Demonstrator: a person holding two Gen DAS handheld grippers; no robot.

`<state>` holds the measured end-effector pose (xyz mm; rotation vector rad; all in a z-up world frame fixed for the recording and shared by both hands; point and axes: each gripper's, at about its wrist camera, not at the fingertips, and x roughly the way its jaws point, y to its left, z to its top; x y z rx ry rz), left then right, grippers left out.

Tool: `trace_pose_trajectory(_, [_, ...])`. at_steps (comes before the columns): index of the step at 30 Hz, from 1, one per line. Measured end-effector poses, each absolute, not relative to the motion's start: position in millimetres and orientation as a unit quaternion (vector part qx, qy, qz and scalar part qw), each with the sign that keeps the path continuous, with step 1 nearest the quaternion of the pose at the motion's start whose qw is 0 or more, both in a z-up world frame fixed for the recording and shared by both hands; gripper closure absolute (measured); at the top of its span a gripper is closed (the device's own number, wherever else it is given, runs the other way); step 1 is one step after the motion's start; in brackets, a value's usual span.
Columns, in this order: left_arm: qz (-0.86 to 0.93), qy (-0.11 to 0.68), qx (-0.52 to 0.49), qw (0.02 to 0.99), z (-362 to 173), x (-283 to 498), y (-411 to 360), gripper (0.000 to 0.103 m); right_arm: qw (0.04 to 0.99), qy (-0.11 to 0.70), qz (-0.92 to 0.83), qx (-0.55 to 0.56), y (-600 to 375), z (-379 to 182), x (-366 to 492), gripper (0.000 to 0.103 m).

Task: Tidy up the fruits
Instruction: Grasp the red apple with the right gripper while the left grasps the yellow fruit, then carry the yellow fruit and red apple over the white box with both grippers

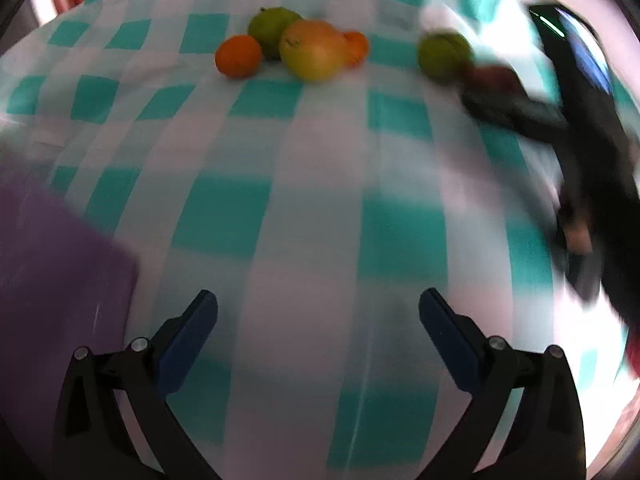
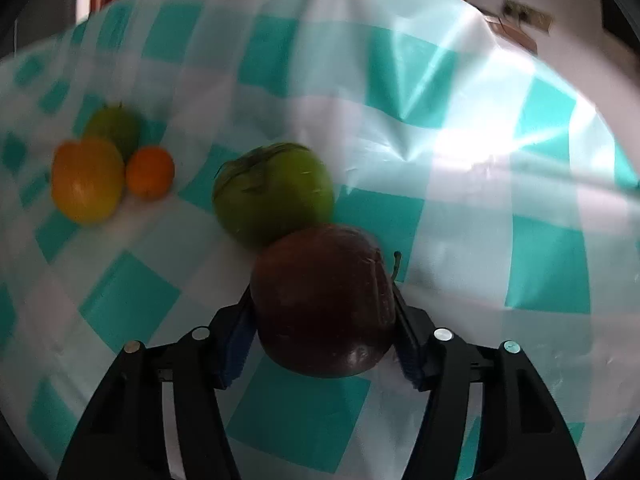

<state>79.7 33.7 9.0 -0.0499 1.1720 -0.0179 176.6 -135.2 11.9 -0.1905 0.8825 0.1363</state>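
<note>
My right gripper (image 2: 324, 304) is shut on a dark red apple (image 2: 326, 300), held just in front of a green apple (image 2: 276, 192) on the checked cloth. In the left wrist view the right gripper (image 1: 500, 92) shows blurred at the right, with the red apple (image 1: 494, 78) beside the green apple (image 1: 444, 54). A cluster lies at the back: an orange (image 1: 239, 56), a green fruit (image 1: 272, 28), a large yellow-orange fruit (image 1: 312, 50) and a small orange (image 1: 356, 48). My left gripper (image 1: 318, 328) is open and empty above the cloth.
A teal and white checked cloth (image 1: 312, 200) covers the table. A purple object (image 1: 52, 264) lies at the left, close to my left gripper. The cluster also shows in the right wrist view, at the left (image 2: 88, 178).
</note>
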Motion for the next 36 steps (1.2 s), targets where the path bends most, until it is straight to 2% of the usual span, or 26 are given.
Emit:
trace_pose_trajectory(10, [0.069, 0.504, -0.061, 0.859, -6, 219, 42, 0.002, 0.89, 0.447, 0.069, -0.064, -150, 7, 183, 0.043])
trace_pose_trajectory(16, [0.081, 0.484, -0.032, 0.871, -10, 251, 39, 0.001, 0.888, 0.451, 0.075, -0.053, -157, 8, 183, 0.044])
trace_pose_trajectory(17, [0.079, 0.483, -0.033, 0.872, -9, 251, 39, 0.003, 0.888, 0.451, 0.076, -0.052, -159, 8, 183, 0.044])
trace_pose_trajectory(18, [0.074, 0.479, -0.033, 0.874, -7, 249, 39, 0.011, 0.887, 0.452, 0.076, -0.051, -160, 10, 184, 0.044])
trace_pose_trajectory(19, [0.059, 0.468, -0.031, 0.881, -4, 243, 37, 0.038, 0.887, 0.452, 0.076, -0.051, -160, 12, 185, 0.044])
trace_pose_trajectory(20, [0.04, 0.459, -0.021, 0.887, -1, 238, 34, 0.042, 0.887, 0.452, 0.077, -0.05, -161, 12, 185, 0.044])
trace_pose_trajectory(26, [0.013, 0.475, -0.044, 0.879, 11, 201, 34, 0.042, 0.886, 0.454, 0.08, -0.044, -158, 13, 190, 0.045])
trace_pose_trajectory(36, [-0.03, 0.505, -0.018, 0.862, 27, 105, 23, 0.042, 0.886, 0.455, 0.084, -0.033, -161, 13, 186, 0.045])
